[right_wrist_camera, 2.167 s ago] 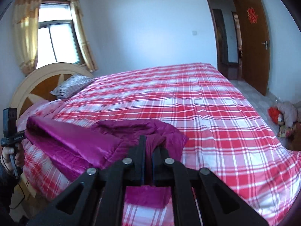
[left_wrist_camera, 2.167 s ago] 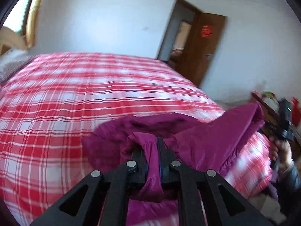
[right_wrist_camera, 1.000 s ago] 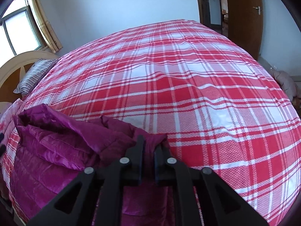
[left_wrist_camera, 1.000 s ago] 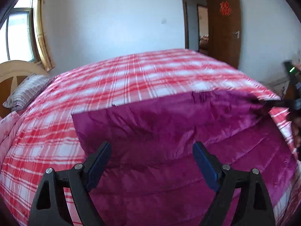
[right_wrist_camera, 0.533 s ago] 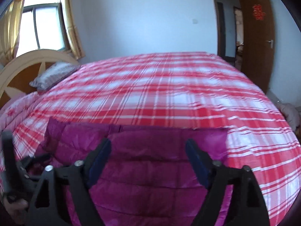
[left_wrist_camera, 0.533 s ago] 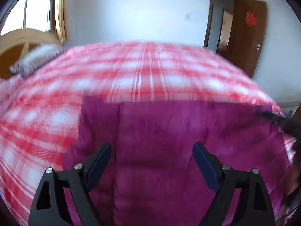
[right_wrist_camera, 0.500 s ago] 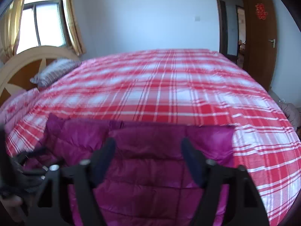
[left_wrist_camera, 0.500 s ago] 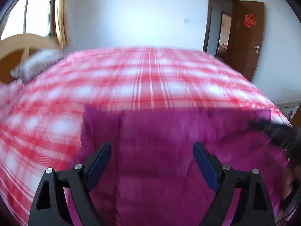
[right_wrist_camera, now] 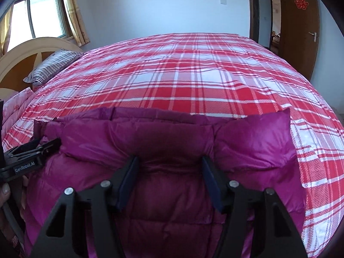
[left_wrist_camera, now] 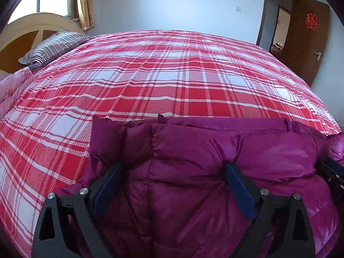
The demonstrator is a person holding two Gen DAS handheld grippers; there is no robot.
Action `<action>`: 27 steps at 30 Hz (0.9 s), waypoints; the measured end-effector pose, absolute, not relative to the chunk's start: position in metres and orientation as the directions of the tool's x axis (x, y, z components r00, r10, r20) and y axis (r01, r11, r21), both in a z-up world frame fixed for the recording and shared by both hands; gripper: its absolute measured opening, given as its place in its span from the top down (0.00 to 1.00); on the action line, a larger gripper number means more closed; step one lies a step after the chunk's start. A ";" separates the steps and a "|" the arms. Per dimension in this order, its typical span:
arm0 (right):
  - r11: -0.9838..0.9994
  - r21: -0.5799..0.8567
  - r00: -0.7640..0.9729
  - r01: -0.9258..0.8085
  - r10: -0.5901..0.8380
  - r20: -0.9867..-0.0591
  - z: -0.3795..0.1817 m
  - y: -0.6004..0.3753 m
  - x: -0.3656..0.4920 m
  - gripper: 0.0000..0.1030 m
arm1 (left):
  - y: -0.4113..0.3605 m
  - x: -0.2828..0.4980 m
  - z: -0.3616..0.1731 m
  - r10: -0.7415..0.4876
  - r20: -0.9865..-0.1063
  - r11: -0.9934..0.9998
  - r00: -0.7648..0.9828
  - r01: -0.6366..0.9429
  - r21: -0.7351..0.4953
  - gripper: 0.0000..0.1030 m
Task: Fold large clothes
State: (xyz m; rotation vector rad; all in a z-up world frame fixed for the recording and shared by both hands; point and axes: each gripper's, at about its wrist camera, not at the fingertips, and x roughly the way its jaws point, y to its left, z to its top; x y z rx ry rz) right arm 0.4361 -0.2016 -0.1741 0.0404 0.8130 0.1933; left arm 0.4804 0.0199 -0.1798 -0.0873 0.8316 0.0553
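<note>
A magenta padded jacket (left_wrist_camera: 268,150) lies spread flat on the near edge of the red plaid bed (left_wrist_camera: 172,75), its far edge straight. My left gripper (left_wrist_camera: 173,165) hovers low over the jacket's left part, its jaws wide and still opening, the fabric only beneath them. My right gripper (right_wrist_camera: 169,158) hangs over the right part of the jacket (right_wrist_camera: 163,135), its jaws opening too, with no cloth pinched. Each gripper shows in the other's view: the left gripper (right_wrist_camera: 32,152) at the left edge, the right gripper (left_wrist_camera: 331,169) at the right edge.
The plaid bed (right_wrist_camera: 193,75) stretches far beyond the jacket. A striped pillow (left_wrist_camera: 53,47) and a pink quilt (left_wrist_camera: 13,88) lie by the wooden headboard (left_wrist_camera: 25,28) at the left. A brown door (left_wrist_camera: 309,36) stands open at the right. A hand (right_wrist_camera: 4,189) shows at the left edge.
My right gripper let go of the bunched jacket edge and opened. The jacket went from a heap to lying flat. Both grippers sank closer to it.
</note>
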 end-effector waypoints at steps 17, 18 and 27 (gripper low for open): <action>0.984 0.108 0.645 -0.138 0.172 -0.745 -0.189 -0.202 0.443 0.33 | 0.019 0.486 -0.190 0.001 -0.768 0.994 0.641 -0.085 -0.070 0.03; 0.985 0.105 0.644 -0.138 0.169 -0.746 -0.189 -0.201 0.443 0.32 | 0.019 0.486 -0.191 0.000 -0.768 0.994 0.640 -0.084 -0.070 0.03; 0.988 0.079 0.643 -0.134 0.147 -0.752 -0.191 -0.198 0.444 0.31 | 0.021 0.487 -0.192 -0.005 -0.771 0.994 0.637 -0.084 -0.076 0.02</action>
